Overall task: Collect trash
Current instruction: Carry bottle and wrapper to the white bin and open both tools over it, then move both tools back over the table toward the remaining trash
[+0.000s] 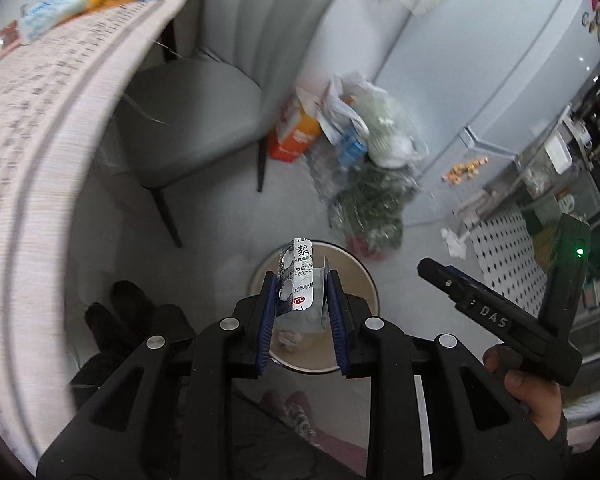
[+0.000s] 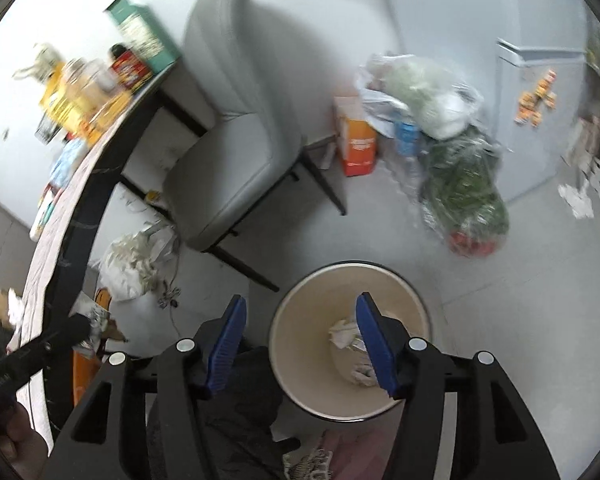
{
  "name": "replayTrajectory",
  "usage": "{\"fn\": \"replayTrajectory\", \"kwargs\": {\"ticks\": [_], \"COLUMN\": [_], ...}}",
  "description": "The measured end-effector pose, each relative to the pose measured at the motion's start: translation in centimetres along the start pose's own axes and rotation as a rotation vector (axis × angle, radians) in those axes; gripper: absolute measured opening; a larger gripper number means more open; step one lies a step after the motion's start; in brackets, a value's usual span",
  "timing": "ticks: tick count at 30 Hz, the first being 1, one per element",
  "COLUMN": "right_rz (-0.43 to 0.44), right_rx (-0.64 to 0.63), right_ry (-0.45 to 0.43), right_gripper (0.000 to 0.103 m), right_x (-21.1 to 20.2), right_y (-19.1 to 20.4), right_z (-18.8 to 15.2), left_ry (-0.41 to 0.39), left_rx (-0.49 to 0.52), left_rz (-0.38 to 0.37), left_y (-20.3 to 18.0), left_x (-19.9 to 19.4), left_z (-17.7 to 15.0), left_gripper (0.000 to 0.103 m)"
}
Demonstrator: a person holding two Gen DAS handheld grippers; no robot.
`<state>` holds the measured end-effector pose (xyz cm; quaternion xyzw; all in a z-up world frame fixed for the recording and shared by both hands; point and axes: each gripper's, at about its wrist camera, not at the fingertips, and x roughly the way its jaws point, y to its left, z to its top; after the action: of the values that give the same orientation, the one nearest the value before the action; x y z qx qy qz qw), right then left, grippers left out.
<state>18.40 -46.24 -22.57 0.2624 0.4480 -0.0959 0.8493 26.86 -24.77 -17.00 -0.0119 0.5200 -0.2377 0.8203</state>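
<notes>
On the pale floor beside a grey padded chair (image 2: 224,136), a round cream waste bin with a dark rim (image 2: 300,360) holds crumpled white paper (image 2: 346,334). Right gripper (image 2: 300,344) above it: jaws wide apart, nothing between. Left gripper (image 1: 302,316) over the bin, clamped on a silver foil pill blister strip (image 1: 296,280).

A grey chair (image 2: 236,128) stands by the cluttered table (image 2: 76,216) on the left; farther right, an orange box (image 2: 358,144), bagged greens (image 2: 466,196), a fridge (image 1: 500,60).
</notes>
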Motion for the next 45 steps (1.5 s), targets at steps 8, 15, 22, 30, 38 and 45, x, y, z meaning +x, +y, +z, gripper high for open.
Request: {"fn": "replayTrajectory", "kwargs": {"ticks": [8, 15, 22, 30, 38, 45], "right_rz": [-0.039, -0.053, -0.038, -0.002, 0.057, 0.143], "right_rx": [0.061, 0.080, 0.031, -0.056, -0.185, -0.298], "right_ry": [-0.024, -0.032, -0.029, -0.115, -0.194, -0.225], "right_gripper": [0.064, 0.065, 0.066, 0.085, 0.095, 0.095], "right_x": [-2.4, -3.6, -4.1, -6.5, -8.9, -10.1], "right_y": [-4.6, -6.1, -3.3, 4.3, 13.2, 20.8], "right_z": [0.1, -0.1, -0.1, 0.1, -0.4, -2.4], "left_ry": [0.091, 0.112, 0.008, -0.151, -0.313, -0.397], "left_rx": [0.022, 0.057, 0.013, -0.075, -0.183, -0.257], "left_rz": [-0.076, -0.116, -0.085, -0.059, -0.002, 0.022], "left_y": [-3.8, -5.7, -3.0, 2.3, 8.7, 13.9], "left_x": [4.6, 5.8, 1.3, -6.5, -13.7, -18.2], "left_z": [0.2, 0.4, 1.2, 1.1, -0.5, -3.2], "left_gripper": [0.031, 0.091, 0.097, 0.097, 0.097, 0.097]}}
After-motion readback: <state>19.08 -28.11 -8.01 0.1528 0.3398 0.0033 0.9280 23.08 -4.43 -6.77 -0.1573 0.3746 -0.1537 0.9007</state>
